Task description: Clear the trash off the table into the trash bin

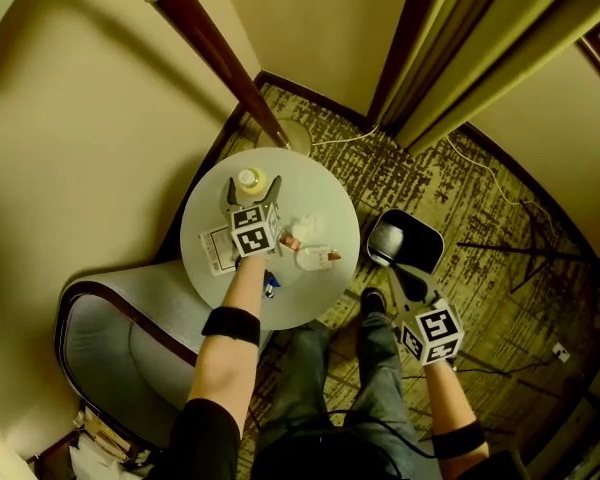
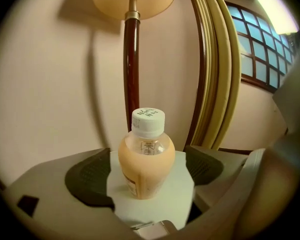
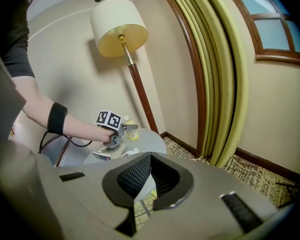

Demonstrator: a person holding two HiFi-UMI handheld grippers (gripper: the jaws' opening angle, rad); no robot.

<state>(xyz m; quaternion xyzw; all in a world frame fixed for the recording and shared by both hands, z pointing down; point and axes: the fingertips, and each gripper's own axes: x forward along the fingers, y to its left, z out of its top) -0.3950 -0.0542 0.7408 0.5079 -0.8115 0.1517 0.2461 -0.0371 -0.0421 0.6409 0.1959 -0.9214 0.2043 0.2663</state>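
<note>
The left tongs [image 1: 253, 192] stand wide, pads either side of the capped bottle [image 2: 146, 161] near the tabletop's [image 1: 325, 183] far edge, apart from it. The right tongs [image 3: 149, 176] are closed on nothing, over the trash bin [image 1: 425, 230]. Closing off-centre on that rounded body could tip the bottle or nudge it over the edge.
</note>
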